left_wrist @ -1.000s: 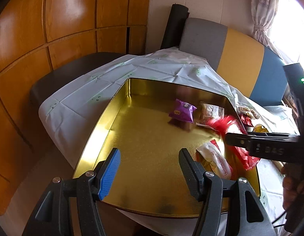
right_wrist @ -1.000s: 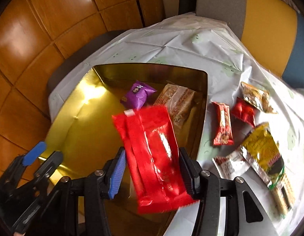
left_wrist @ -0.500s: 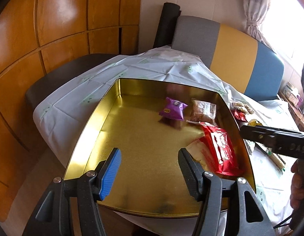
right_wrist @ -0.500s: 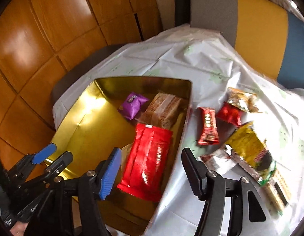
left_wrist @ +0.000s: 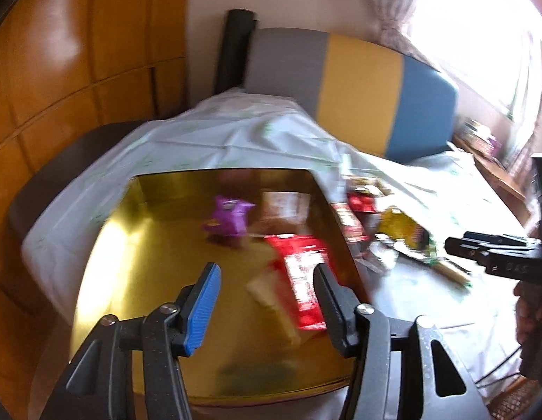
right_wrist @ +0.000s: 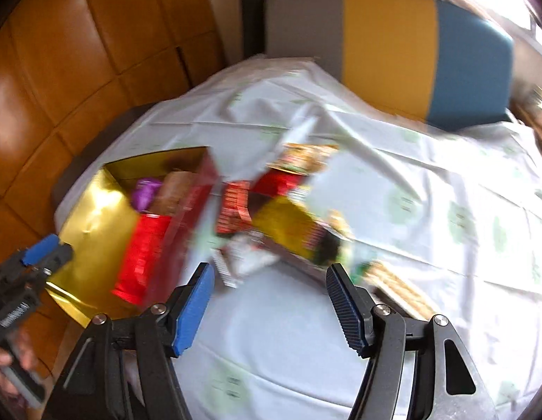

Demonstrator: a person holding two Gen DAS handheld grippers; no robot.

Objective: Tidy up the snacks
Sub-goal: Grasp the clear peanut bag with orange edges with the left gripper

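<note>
A long red snack packet [left_wrist: 300,273] lies inside the shallow gold tin tray [left_wrist: 131,245]. The left gripper [left_wrist: 265,302] hangs over it, jaws closing on nothing; the right gripper [right_wrist: 269,306], opening and empty, hovers above the white tablecloth [right_wrist: 428,192].

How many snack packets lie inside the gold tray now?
4: a purple packet and a brown packet at the far end, a big red packet by the right wall, a pale one partly under it. More may be hidden.

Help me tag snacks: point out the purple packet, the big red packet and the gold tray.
purple packet [left_wrist: 230,217], left wrist view, its middle
big red packet [left_wrist: 299,273], left wrist view, printed front
gold tray [left_wrist: 141,266], left wrist view, bare floor
</note>
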